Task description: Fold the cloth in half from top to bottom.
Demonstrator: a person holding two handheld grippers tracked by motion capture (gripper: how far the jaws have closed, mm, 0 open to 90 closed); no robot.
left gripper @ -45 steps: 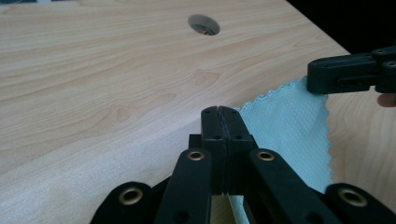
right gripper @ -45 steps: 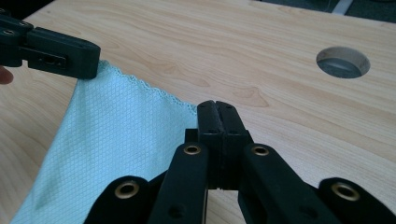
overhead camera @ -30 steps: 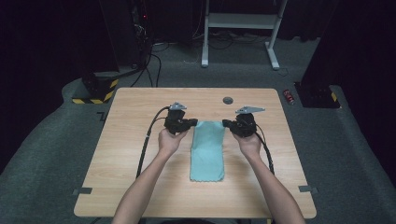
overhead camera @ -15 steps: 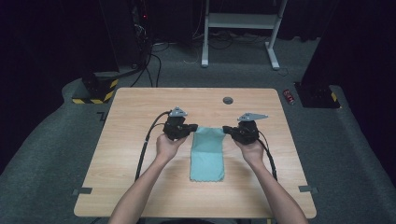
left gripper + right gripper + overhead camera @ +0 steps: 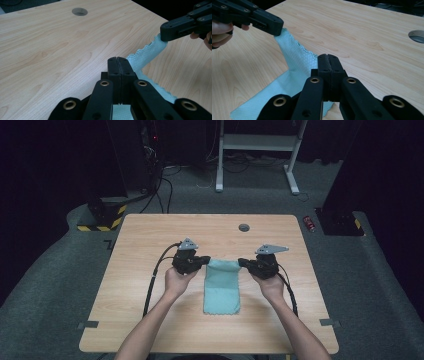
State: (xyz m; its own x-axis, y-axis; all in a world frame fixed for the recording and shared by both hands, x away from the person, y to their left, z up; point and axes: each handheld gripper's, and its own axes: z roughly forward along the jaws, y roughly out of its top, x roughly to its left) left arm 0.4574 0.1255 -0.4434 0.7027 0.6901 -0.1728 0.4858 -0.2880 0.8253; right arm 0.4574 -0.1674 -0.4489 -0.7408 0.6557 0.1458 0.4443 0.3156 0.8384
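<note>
A light blue cloth [image 5: 222,285] lies folded near the middle of the wooden worktop [image 5: 150,320], its far edge lifted and stretched between the two grippers. The left gripper [image 5: 204,261] has its fingers fully closed on the far left corner; the right gripper [image 5: 242,262] has its fingers closed on the far right corner. Bare worktop lies all around, with a round hole [image 5: 244,227] at the far edge.

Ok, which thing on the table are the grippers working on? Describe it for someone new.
On the wooden table, look midway between the two hands. A small teal cloth lies there, its far corners pinched by the left gripper and right gripper. It is the one soft, coloured item on the bare wood.
</note>
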